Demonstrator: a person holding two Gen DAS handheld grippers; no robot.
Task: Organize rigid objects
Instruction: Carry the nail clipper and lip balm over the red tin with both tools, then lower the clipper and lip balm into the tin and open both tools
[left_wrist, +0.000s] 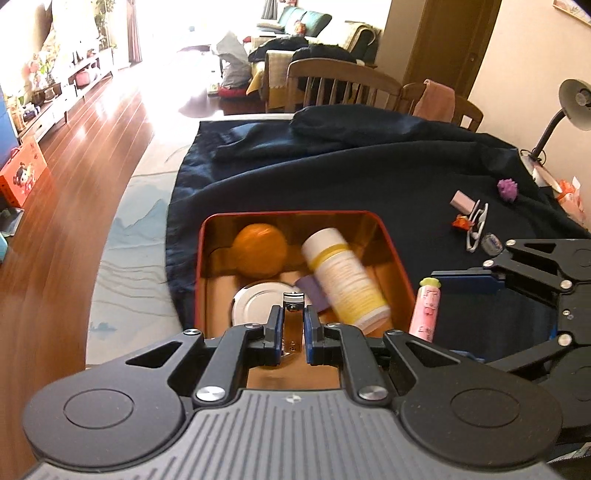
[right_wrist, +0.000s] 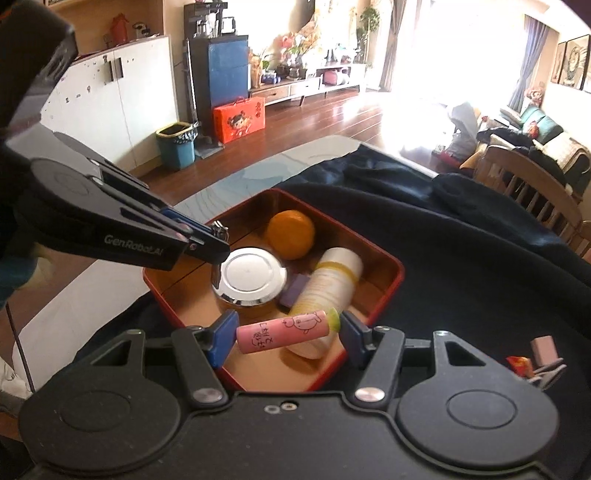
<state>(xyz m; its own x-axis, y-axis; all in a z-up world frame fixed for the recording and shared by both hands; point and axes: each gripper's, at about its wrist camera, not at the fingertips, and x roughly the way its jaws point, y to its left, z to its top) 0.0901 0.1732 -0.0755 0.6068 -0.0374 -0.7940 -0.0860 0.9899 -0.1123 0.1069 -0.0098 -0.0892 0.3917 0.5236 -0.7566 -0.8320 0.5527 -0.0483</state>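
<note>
A red-rimmed tin box (left_wrist: 397, 254) sits on a dark blue cloth (left_wrist: 369, 166) spread over the bench (left_wrist: 129, 258), and both tools hang above it. The left hand-held gripper (left_wrist: 293, 321) is clamped tight on a metal nail clipper (left_wrist: 293, 302), which stands between its blue pads over the box's near part; from the right wrist view the same clipper (right_wrist: 220, 232) pokes out of its tip just above a round silver lid (right_wrist: 249, 275). The right hand-held gripper (right_wrist: 288, 332) grips a pink tube (right_wrist: 282, 330) with a green cap, held crosswise between the pads by its two ends, over the box's near edge; in the left wrist view that tube (left_wrist: 426, 310) appears just beside the box's right wall. Inside the box lie an orange (left_wrist: 260, 251) toward the far side, a white bottle (left_wrist: 345, 278) with yellow bands lying on its side, a small purple block (left_wrist: 314, 293) partly under the bottle, and the silver-lidded jar (left_wrist: 255, 302). Farther right on the cloth, well apart from the box, rest a pink eraser-like block (left_wrist: 461, 201), a white clip (left_wrist: 478, 225), a small red and orange item (left_wrist: 461, 221) and a spiky purple ball (left_wrist: 508, 189). A desk lamp (left_wrist: 574, 103) stands at the bench's far right.
</note>
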